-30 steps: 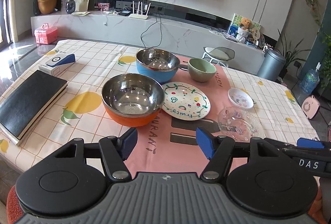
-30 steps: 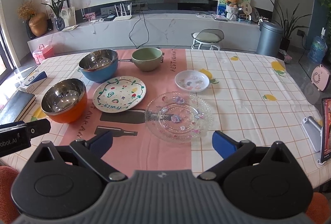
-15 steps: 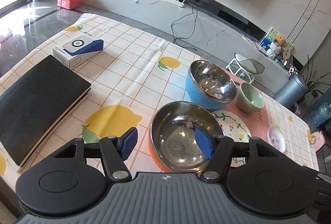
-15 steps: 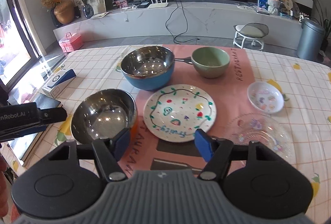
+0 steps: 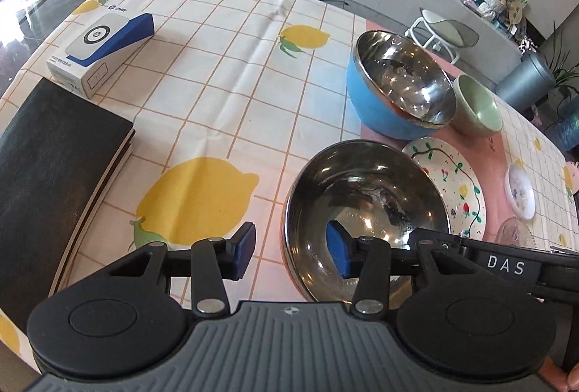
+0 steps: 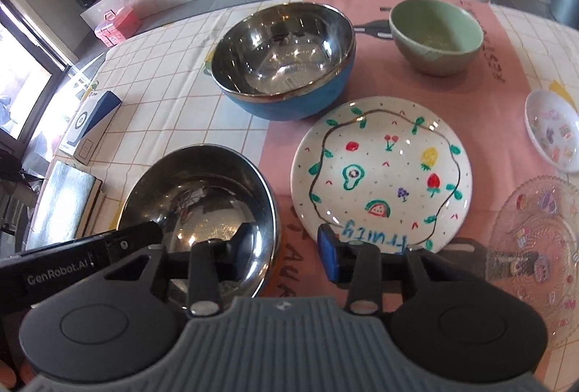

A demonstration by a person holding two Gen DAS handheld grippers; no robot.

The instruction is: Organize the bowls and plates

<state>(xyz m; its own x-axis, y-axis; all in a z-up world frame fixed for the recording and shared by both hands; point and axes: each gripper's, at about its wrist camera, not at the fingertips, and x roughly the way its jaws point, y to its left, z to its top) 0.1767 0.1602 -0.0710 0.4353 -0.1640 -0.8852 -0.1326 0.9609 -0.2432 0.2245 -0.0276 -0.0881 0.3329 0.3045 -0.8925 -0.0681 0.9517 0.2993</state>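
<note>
Left tool [image 5: 289, 249] and right tool [image 6: 284, 247] each straddle opposite rims of the orange bowl [image 5: 365, 207], jaws just closing, pads not yet pressing. Painted plate [image 6: 381, 175] sits beside it on the bench [image 5: 217, 84].

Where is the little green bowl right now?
In the right wrist view the green bowl sits upper right on the pink runner, beside the blue bowl and beyond the fruit plate.
</note>
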